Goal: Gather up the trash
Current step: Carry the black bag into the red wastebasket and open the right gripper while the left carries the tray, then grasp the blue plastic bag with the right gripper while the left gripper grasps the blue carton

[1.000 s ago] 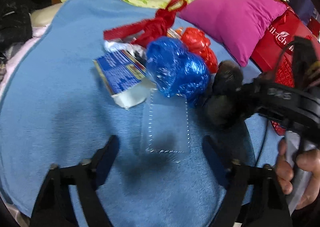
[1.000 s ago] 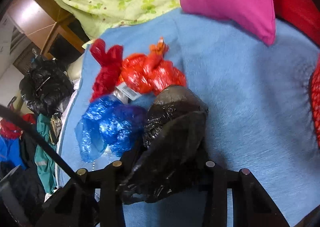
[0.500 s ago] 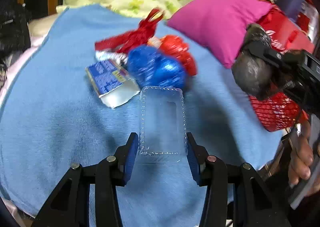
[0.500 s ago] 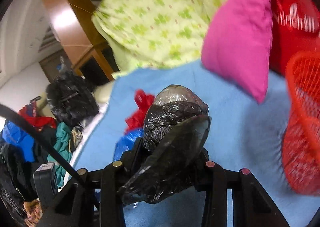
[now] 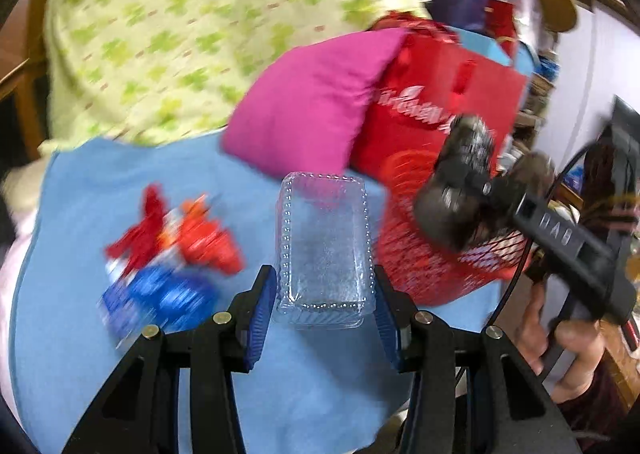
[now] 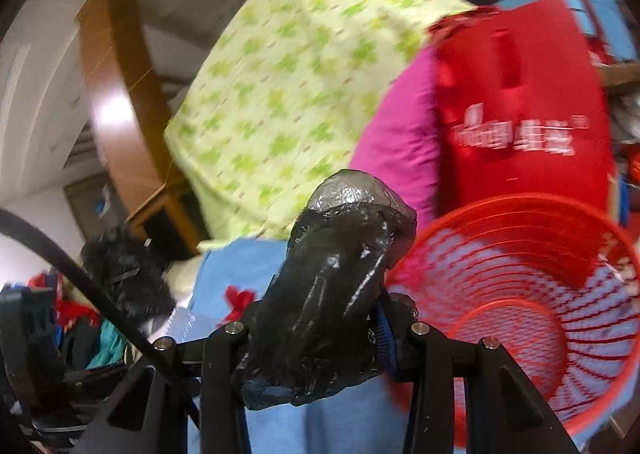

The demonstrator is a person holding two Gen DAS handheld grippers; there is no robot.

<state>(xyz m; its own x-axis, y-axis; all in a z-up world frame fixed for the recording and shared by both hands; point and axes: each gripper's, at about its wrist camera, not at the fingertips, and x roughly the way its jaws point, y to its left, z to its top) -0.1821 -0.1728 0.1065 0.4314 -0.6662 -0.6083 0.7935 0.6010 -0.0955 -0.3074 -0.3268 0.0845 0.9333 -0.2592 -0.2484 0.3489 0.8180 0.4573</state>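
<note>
Your left gripper is closed on the clear plastic container: both blue pads press against its long sides near its close end, and the container points away from you, raised above the blue blanket. Take the red mesh basket as your landmark. In the left wrist view the container sits just left of the basket, and the pink cushion lies behind both.

Your right gripper is clamped on the black bag (crumpled, glossy, knotted shut), which fills the gap between the fingers and bulges above them. The bag hangs just left of the basket rim, not inside it. Seen from the left wrist camera, the right gripper and its bag hover over the basket.

Left of the basket, on the blanket, lie the red bag, the orange bag and the blue bag, all blurred. A red gift bag stands behind the basket.
</note>
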